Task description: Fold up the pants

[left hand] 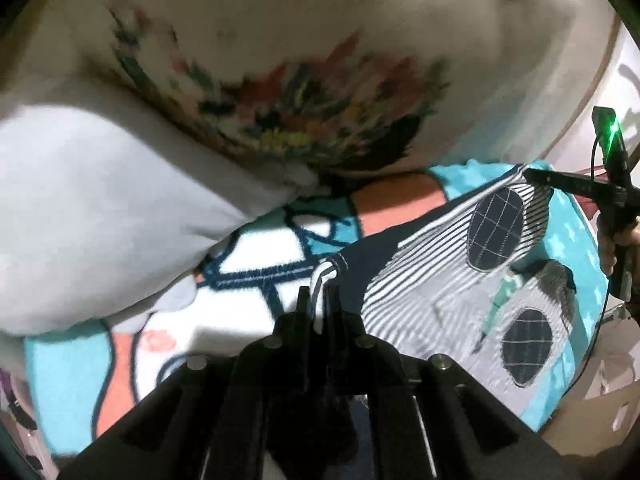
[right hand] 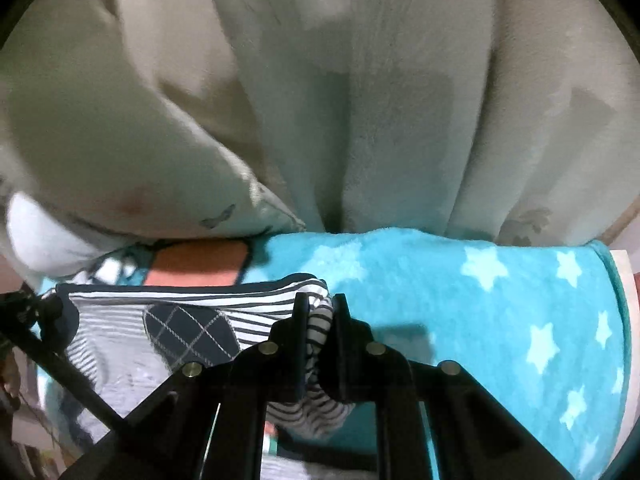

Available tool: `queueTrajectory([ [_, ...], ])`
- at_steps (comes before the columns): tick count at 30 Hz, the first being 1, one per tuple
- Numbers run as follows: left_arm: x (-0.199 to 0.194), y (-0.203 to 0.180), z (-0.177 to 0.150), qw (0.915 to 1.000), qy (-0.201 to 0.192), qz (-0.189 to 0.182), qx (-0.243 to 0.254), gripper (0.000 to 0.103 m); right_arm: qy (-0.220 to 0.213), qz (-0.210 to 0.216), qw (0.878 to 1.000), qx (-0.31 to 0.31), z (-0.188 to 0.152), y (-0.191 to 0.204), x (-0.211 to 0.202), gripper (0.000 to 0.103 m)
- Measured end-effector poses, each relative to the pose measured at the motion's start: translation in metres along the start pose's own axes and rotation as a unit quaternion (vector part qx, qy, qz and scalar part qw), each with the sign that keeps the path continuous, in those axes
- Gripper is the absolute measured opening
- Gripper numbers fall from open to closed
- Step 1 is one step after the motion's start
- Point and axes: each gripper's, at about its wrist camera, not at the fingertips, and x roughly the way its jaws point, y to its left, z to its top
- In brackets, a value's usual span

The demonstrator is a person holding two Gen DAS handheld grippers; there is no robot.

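the small navy-and-white striped cotton pants with dark grid-patterned oval knee patches (left hand: 460, 280) lie on the turquoise fleece blanket with pale stars (right hand: 500, 300), and i have hold of them at both ends of one edge. that edge is the relation that matters: it runs straight between my two tongs, pulled fairly taut and lifted a little off the blanket, while the rest of the pants trails down toward the near edge of the blanket, both knee patches facing up. so the cloth's free length lies behind my grips, on my side, and the far edge of the blanket, where the pale cream bedding (right hand: 360, 100) is piled, lies ahead.

my left gripper (left hand: 319, 304) is nearly closed, its jaws pinching a striped corner with only the thickness of the fabric between them. my right gripper (right hand: 320, 314) is the same, narrowed onto a bunched roll of striped cloth that bulges out below the fingers. in the left view the right tool sits well apart at the right edge of the blanket, so neither hand is nearer; they share the edge.

my judgement is that the next move carries this held edge over the trailing part, both hands travelling together so the fold line stays square.
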Motion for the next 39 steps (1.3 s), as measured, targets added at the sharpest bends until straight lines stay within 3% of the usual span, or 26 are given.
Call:
queueTrajectory([
  [5,-0.037,-0.047,-0.033,0.9990,-0.018,0.040,0.001,0.006,-0.014,0.037,0.999,-0.015,-0.045,0.000,-0.042,0.012],
  [11,-0.047,-0.079,-0.112,0.9968,0.020,0.064,-0.044,0.007,0.017,0.063,0.997,-0.033,-0.130,-0.012,-0.069,0.017],
  [12,-0.039,-0.081,-0.127,0.9945,0.035,0.081,-0.057,0.007,0.025,0.067,0.997,-0.028,-0.143,-0.017,-0.070,0.019],
  [14,-0.025,-0.079,-0.148,0.9911,0.059,0.085,-0.083,0.008,0.037,0.068,0.997,-0.013,-0.165,-0.033,-0.069,0.035],
  [17,-0.018,-0.083,-0.169,0.9866,0.078,0.098,-0.104,0.009,0.027,0.070,0.997,0.026,-0.186,-0.055,-0.084,0.042],
  [19,-0.029,-0.085,-0.174,0.9857,0.070,0.102,-0.114,0.011,0.007,0.065,0.997,0.042,-0.187,-0.064,-0.096,0.042],
  [21,-0.042,-0.081,-0.179,0.9842,0.061,0.095,-0.136,0.023,-0.021,0.073,0.995,0.064,-0.182,-0.073,-0.109,0.044],
  [25,-0.061,-0.067,-0.188,0.9780,0.059,0.095,-0.176,0.027,-0.038,0.094,0.991,0.089,-0.171,-0.075,-0.108,0.048],
  [30,-0.087,-0.048,-0.203,0.9641,0.042,0.100,-0.242,0.028,-0.012,0.085,0.995,0.047,-0.161,-0.047,-0.081,0.048],
  [33,-0.094,-0.043,-0.203,0.9568,0.027,0.099,-0.272,0.028,0.039,0.037,0.998,0.015,-0.164,-0.032,-0.050,0.047],
  [35,-0.097,-0.040,-0.203,0.9531,0.018,0.099,-0.285,0.028,0.058,0.015,0.998,-0.005,-0.166,-0.025,-0.040,0.025],
  [39,-0.102,-0.037,-0.199,0.9490,0.001,0.098,-0.300,0.028,0.016,0.005,0.999,-0.048,-0.151,-0.009,-0.069,0.017],
])
